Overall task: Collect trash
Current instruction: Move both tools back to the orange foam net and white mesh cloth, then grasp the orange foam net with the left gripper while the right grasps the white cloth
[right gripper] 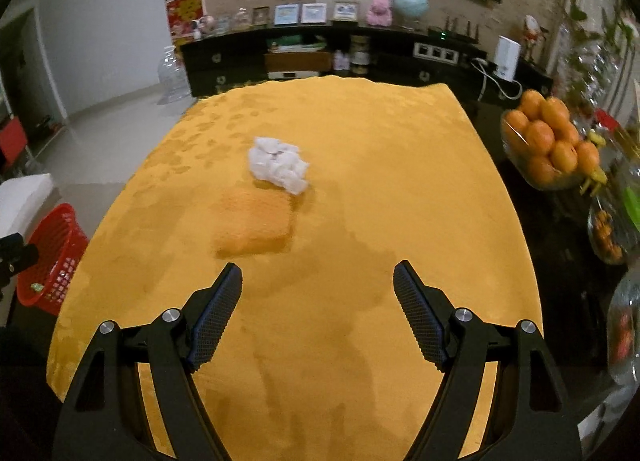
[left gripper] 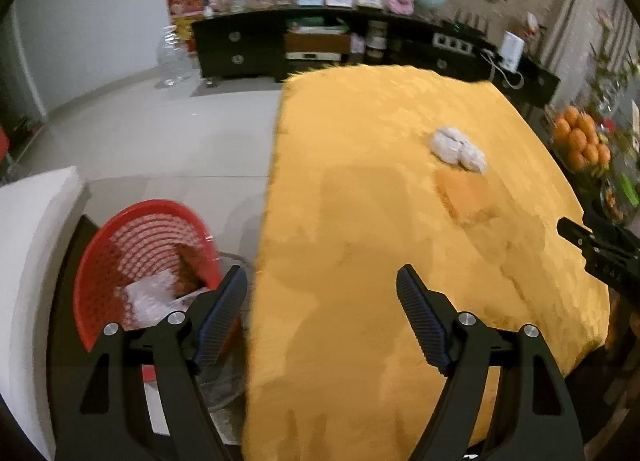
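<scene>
A crumpled white tissue [right gripper: 278, 165] lies mid-table on the yellow tablecloth [right gripper: 360, 201]; it also shows in the left wrist view [left gripper: 458, 149]. An orange sponge [right gripper: 254, 227] lies just in front of it, also in the left wrist view [left gripper: 466, 195]. A red mesh basket [left gripper: 148, 261] with white trash inside stands left of the table, also in the right wrist view [right gripper: 50, 261]. My left gripper [left gripper: 322, 281] is open and empty over the table's left edge beside the basket. My right gripper [right gripper: 318, 277] is open and empty, a little short of the sponge.
A glass bowl of oranges [right gripper: 548, 141] and other glass dishes [right gripper: 610, 233] stand on the dark surface right of the tablecloth. A white cushion [left gripper: 32, 241] lies left of the basket. A dark sideboard [right gripper: 320, 57] with frames stands beyond the table.
</scene>
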